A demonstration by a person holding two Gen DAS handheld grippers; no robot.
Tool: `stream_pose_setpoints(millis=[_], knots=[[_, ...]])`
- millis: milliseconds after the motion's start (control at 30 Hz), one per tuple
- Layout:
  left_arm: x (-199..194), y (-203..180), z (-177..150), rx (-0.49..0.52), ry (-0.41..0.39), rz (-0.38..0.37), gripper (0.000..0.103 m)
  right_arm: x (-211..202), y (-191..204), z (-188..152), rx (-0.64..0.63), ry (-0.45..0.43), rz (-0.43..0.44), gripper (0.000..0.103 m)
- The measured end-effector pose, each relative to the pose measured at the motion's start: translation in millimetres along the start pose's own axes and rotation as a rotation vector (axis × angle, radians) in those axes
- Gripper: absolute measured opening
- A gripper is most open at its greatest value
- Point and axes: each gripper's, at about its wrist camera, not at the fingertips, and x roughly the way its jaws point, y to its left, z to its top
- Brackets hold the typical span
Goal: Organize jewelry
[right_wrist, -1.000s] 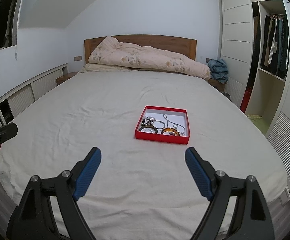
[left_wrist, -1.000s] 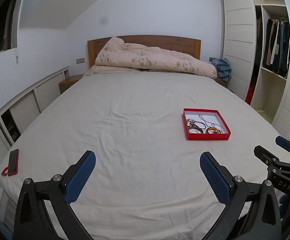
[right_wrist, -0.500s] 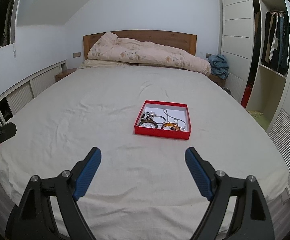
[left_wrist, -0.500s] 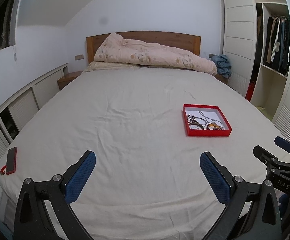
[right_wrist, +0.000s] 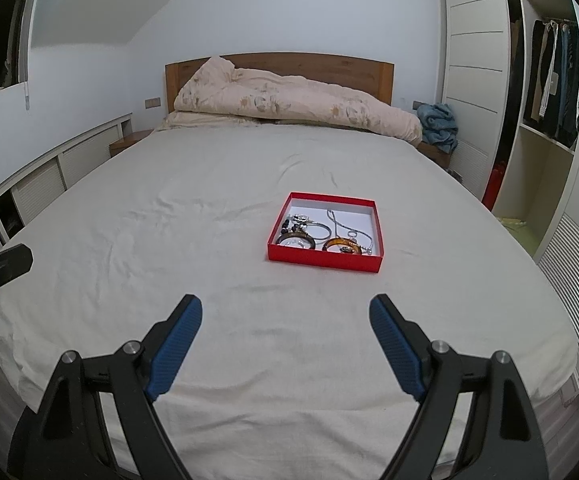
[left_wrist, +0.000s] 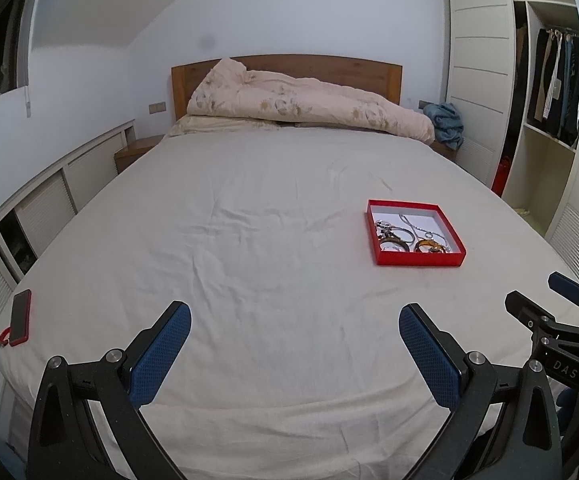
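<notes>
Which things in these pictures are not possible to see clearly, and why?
- Jewelry in the red box: too small and tangled in both views to count the pieces; the near wall hides the lowest parts.
- Left gripper: its body is cut off by the bottom edge of the left wrist view.
- Right gripper: the same in the right wrist view.
- Phone: seen only at the left wrist view's edge; its screen is unreadable.

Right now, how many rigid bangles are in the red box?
2. A dark bangle at the near-left corner of the red box, an amber bangle right beside it. Chains and beads lie behind; more could be hidden among them.
</notes>
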Motion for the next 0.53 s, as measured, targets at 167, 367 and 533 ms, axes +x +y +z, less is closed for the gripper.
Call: stream_pose_setpoints(millis=[167, 367, 533], knots=[[6, -1, -1, 0.002, 0.011, 0.001, 0.102, 4, 0, -2, -0.002, 0.008, -0.002, 0.085], [13, 0, -4, -0.001, 0.024, 0.002, 0.102, 10, 0, -4, 0.001, 0.022, -0.004, 0.085], [19, 0, -5, -0.002, 0.034, 0.002, 0.102, 16, 0, -5, -0.001, 0.033, -0.005, 0.085]])
